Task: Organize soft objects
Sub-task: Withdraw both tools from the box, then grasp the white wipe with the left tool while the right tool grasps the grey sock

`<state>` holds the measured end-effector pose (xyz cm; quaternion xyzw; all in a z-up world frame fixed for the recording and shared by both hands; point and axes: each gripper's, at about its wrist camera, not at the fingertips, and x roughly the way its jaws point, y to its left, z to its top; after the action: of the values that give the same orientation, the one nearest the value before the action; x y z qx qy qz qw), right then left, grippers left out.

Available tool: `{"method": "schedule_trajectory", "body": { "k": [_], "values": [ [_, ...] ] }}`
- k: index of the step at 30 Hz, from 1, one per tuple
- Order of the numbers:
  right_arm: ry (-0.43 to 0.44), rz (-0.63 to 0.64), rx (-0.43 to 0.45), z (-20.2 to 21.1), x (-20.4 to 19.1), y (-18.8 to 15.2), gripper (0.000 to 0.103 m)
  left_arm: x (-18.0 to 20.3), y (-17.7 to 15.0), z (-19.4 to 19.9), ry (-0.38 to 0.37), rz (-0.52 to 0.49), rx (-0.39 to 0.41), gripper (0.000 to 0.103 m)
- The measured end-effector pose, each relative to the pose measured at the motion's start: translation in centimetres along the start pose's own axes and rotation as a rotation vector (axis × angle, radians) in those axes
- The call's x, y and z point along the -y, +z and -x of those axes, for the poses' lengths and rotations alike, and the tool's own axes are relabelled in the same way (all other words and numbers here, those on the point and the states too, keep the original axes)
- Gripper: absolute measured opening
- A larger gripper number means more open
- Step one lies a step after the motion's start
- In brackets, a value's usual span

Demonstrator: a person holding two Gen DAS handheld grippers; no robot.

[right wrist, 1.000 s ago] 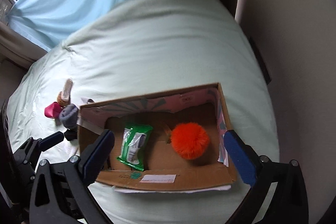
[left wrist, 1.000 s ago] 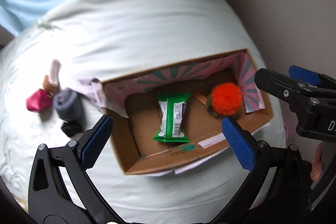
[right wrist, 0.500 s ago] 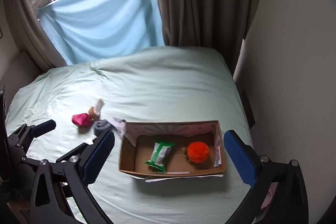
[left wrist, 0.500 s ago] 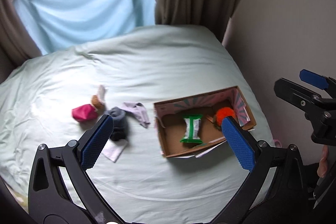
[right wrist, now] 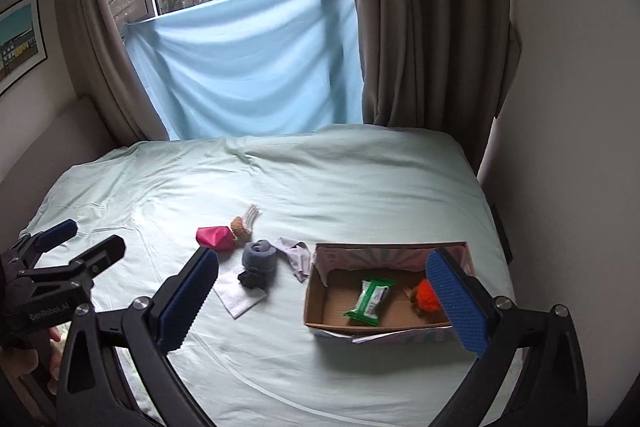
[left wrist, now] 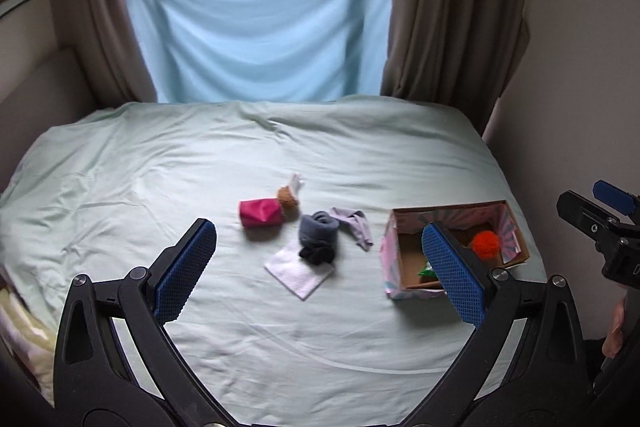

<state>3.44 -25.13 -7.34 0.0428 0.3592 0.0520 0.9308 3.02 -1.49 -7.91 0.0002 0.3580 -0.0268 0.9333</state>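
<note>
On the bed point(right wrist: 360, 187), a box point(right wrist: 316, 301) sits at lower right of the frame, with a packet point(right wrist: 370, 301) inside and a pompom point(right wrist: 425, 297) to its right. Left of the box lie loose things — a cloth point(right wrist: 296, 253), then rolled socks point(right wrist: 258, 261) on a napkin point(right wrist: 236, 295), then a pouch point(right wrist: 214, 238).

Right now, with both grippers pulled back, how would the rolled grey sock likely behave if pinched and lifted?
The rolled grey sock looks soft, so it would probably squash between the pads. Its dark end trails loose and may dangle or unroll. It overlaps the white tissue, which might shift or drag along.
</note>
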Motion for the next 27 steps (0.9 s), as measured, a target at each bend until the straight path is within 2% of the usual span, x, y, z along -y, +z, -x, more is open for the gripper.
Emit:
{"method": "schedule_trajectory", "body": {
  "k": [6,12,17,27],
  "values": [
    [-0.013,-0.004,0.024,0.4,-2.4,-1.1,0.103,-3.5,-1.3,-0.1,-0.036,-0.007,-0.018,0.103],
    [-0.021,0.006,0.017,-1.5,-5.4,-1.8,0.103,-6.0,-2.4,-3.4,-0.104,-0.062,-0.067,0.102],
    [-0.025,0.048,0.015,-5.0,-8.8,-3.1,0.103,-7.9,-3.9,-7.5,-0.166,-0.127,-0.097,0.102],
    [0.031,0.008,-0.054,-15.0,-12.2,-6.2,0.103,-10.1,-7.8,-17.9,-0.262,-0.258,-0.137,0.102]
  ]
}}
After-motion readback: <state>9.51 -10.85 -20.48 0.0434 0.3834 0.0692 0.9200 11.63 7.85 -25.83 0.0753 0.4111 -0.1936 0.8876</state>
